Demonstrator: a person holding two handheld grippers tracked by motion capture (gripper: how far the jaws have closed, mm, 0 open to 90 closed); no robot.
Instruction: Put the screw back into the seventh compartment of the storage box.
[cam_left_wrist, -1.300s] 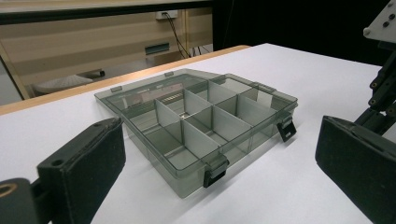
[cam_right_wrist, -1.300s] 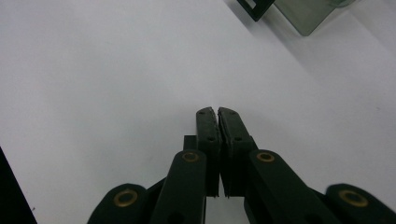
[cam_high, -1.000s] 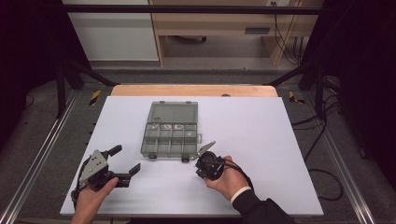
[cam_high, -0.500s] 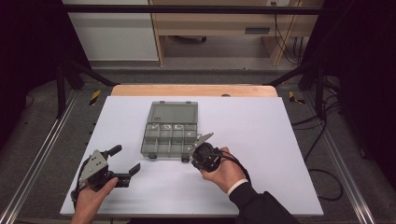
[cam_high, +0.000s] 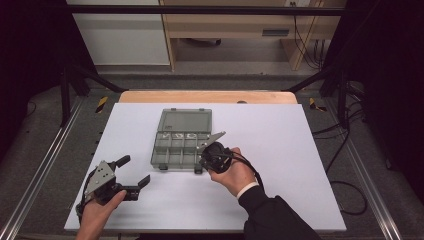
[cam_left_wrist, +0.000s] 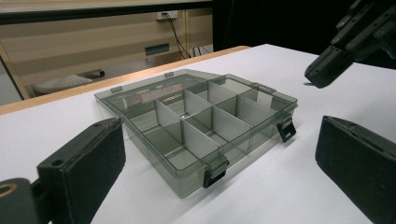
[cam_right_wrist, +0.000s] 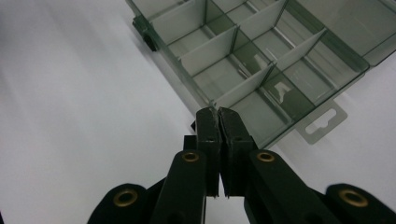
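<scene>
High view shows us the organizer box (cam_high: 182, 137) at frame centre; our right gripper (cam_high: 212, 150), jaws pressed together empty, sits at its right front edge, nearer than the open-jawed left gripper (cam_high: 131, 172) at lower left.

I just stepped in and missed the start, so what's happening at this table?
A person holds a gripper in each hand over a white table. A smoky clear compartment box lies closed on it, its black latches facing the person. The right gripper, jaws pressed together, is at the box's near right corner beside a latch. The left gripper rests open on the table, off to the left and apart from the box.
</scene>
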